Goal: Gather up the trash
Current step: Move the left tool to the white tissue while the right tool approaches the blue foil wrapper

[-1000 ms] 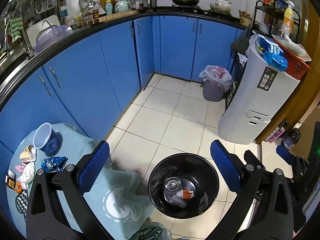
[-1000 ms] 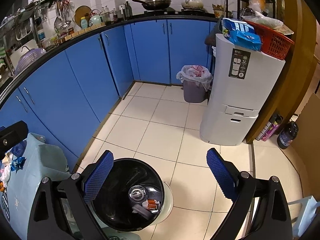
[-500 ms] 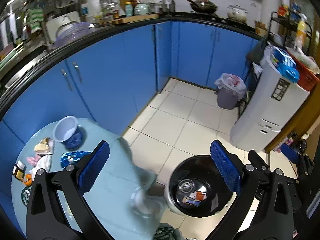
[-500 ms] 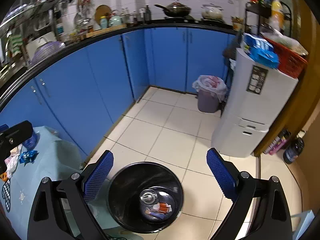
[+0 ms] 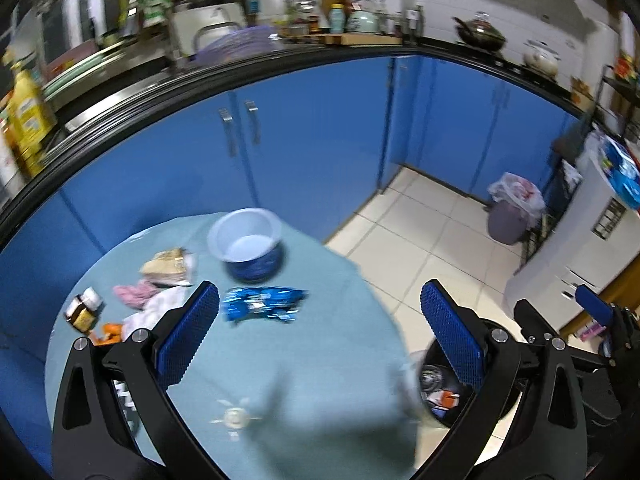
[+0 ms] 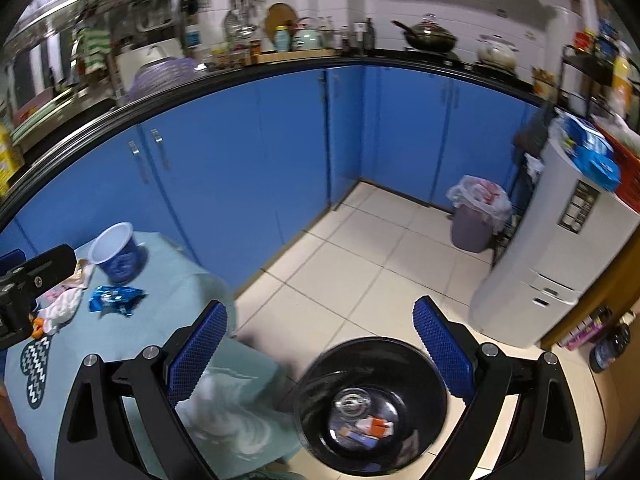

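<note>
In the left wrist view, our left tool (image 5: 320, 328) hangs wide and empty over the round bench (image 5: 304, 392). A blue foil wrapper (image 5: 262, 304) lies between its pads at 12 o'clock, a blue cup (image 5: 250, 242) beyond it, and crumpled tissues (image 5: 156, 306) with a small jar (image 5: 83, 309) at 10 o'clock. The black bin (image 5: 444, 394) sits at 3 o'clock.

In the right wrist view, our right tool (image 6: 320, 344) also gapes wide, holding nothing, above the black bin (image 6: 372, 404), which holds scraps. The wrapper (image 6: 115, 299) lies at 9 o'clock on the bench (image 6: 160, 304).
</note>
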